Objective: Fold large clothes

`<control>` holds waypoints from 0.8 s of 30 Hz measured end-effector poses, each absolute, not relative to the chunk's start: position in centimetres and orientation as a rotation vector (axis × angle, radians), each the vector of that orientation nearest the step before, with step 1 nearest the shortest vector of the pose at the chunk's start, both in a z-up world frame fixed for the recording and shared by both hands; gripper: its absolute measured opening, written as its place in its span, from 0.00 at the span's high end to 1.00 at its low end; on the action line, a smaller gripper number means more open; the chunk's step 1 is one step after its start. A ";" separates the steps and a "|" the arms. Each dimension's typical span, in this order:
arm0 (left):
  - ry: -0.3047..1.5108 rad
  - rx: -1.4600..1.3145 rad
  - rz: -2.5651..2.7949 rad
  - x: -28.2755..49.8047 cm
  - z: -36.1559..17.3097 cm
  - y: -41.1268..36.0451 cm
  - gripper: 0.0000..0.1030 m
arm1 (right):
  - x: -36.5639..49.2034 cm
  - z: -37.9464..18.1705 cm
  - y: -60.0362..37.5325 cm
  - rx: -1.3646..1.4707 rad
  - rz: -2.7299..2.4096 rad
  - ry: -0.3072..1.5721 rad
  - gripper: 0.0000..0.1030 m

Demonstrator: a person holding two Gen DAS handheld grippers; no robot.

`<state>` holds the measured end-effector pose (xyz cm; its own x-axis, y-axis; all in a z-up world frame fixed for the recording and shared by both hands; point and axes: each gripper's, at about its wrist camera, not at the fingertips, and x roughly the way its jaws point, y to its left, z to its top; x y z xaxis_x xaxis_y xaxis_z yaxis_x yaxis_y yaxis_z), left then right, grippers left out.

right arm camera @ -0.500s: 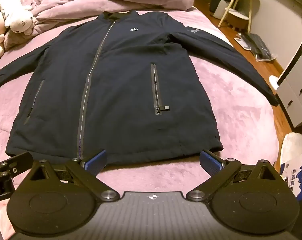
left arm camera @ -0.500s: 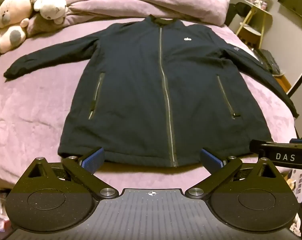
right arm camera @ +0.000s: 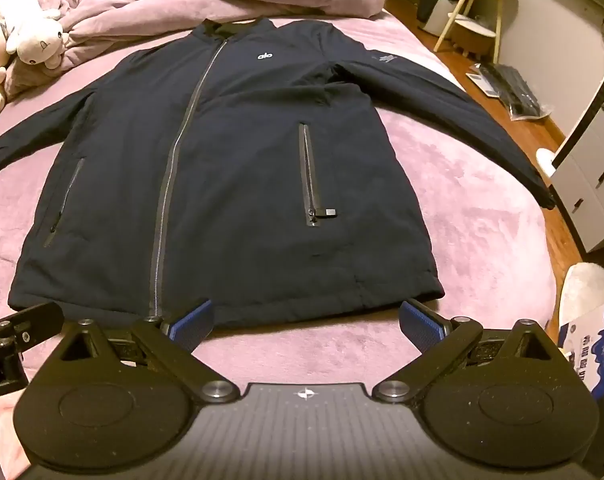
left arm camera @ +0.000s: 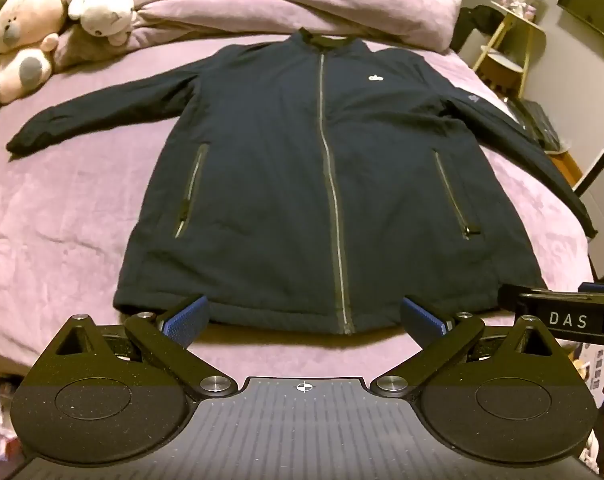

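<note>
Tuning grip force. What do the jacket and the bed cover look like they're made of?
Jacket: likely a matte woven synthetic with light padding; no sheen, soft puffy hem, metallic-looking zippers. Bed cover: seems plush fleece or velvet; fuzzy nap with patchy light and dark shading. Both look soft and compliant.
</note>
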<state>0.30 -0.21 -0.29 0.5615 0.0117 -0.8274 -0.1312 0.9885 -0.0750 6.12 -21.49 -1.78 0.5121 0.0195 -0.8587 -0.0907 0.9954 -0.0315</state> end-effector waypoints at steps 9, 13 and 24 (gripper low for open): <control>0.974 -0.133 0.083 0.4 -0.2 -0.3 0.00 | 6.1 -1.6 -21.8 -0.068 0.067 1.035 0.04; 0.971 -0.137 0.084 0.3 -0.3 -0.1 0.00 | 6.1 -1.5 -21.8 -0.069 0.067 1.035 0.04; 0.974 -0.142 0.090 0.3 -0.4 0.0 0.00 | 6.0 -1.5 -21.9 -0.069 0.069 1.039 0.04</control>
